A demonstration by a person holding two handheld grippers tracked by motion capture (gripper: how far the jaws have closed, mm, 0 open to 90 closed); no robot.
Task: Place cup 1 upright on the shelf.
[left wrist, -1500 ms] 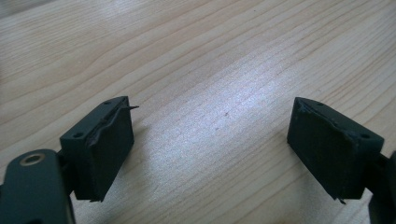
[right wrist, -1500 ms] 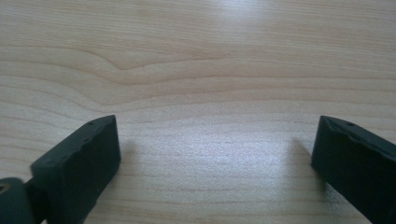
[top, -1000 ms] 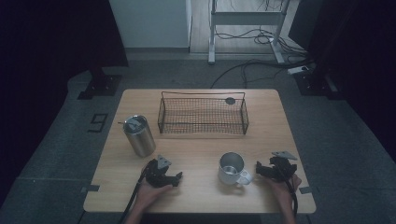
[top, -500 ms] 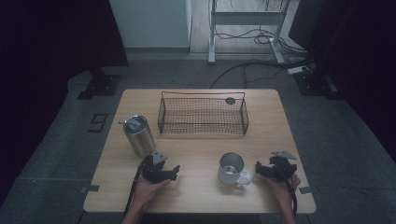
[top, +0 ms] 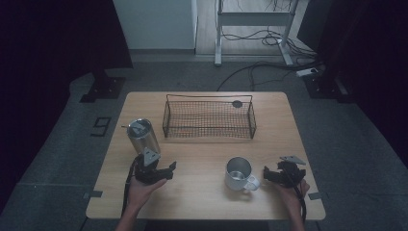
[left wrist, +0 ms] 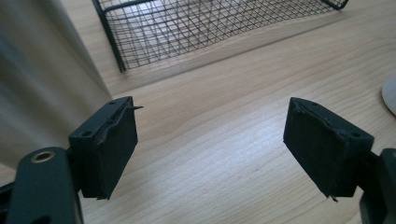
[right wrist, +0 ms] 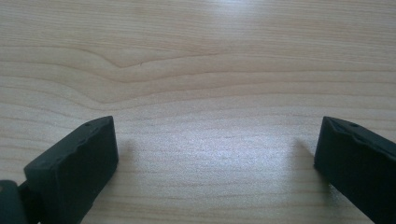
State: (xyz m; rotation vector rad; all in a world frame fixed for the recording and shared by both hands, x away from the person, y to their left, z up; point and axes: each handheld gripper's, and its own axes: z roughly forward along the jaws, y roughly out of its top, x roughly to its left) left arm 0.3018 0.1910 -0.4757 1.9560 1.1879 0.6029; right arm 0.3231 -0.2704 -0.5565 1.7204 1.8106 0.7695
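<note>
Tabletop (top: 202,159): pale wood, three things on it.

Wire basket (top: 207,126): sits centred toward the far edge, nothing in it that I can make out. A small dark disc (top: 236,103) lies by its far right corner; whether it is on the rim or on the wood behind, the high view is too dim to say.

Steel tumbler (top: 143,137): upright, lid on, near the left edge, just in front of the basket's left end. In the left gripper view it is the blurred grey wall (left wrist: 42,79) close beside the left jaw.

White mug (top: 238,173): upright, toward the near edge right of centre, handle turned toward your right hand.

Left gripper (top: 166,169): just near-side of the tumbler, lifted off the wood, jaws spread wide with bare table between them. Grasping nothing.

Right gripper (top: 267,174): low by the near right corner, just beside the mug's handle, jaws likewise released over bare grain.

Step, as I read it: the approach, with nothing picked up yet. Your left hand looks to be lining up on the tumbler. Next you would need to swing those jaws left to straddle the tumbler's body, level, then close firmly; smooth steel may slip.
</note>
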